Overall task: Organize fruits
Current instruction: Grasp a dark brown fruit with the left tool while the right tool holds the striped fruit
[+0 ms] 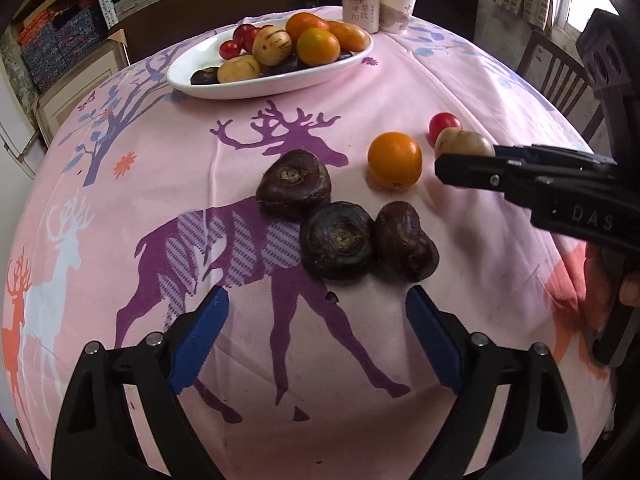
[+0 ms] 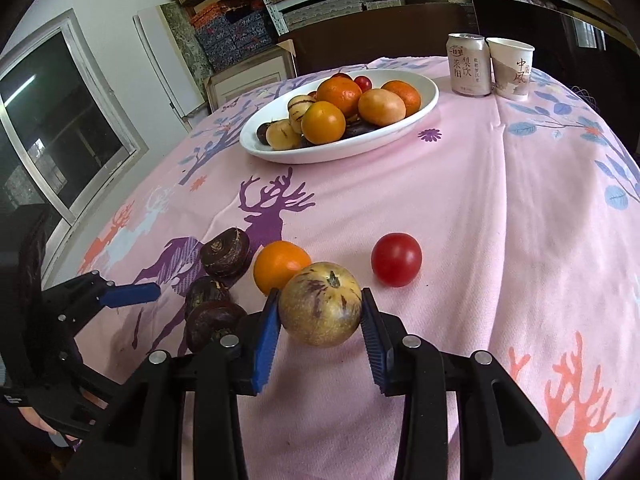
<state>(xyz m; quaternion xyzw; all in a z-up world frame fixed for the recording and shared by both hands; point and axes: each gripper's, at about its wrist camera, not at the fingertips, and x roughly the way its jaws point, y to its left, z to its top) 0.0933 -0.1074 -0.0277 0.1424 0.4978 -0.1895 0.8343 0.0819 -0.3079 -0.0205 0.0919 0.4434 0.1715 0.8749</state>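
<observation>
A white oval plate at the far side holds oranges, yellow striped melons, cherry tomatoes and dark water chestnuts. On the cloth lie three dark water chestnuts, an orange and a red tomato. My right gripper is shut on a yellow striped melon, its blue pads touching both sides. My left gripper is open and empty, just short of the water chestnuts.
A drink can and a paper cup stand behind the plate. The pink deer-print cloth covers a round table. Chairs, shelves and boxes stand beyond its edge.
</observation>
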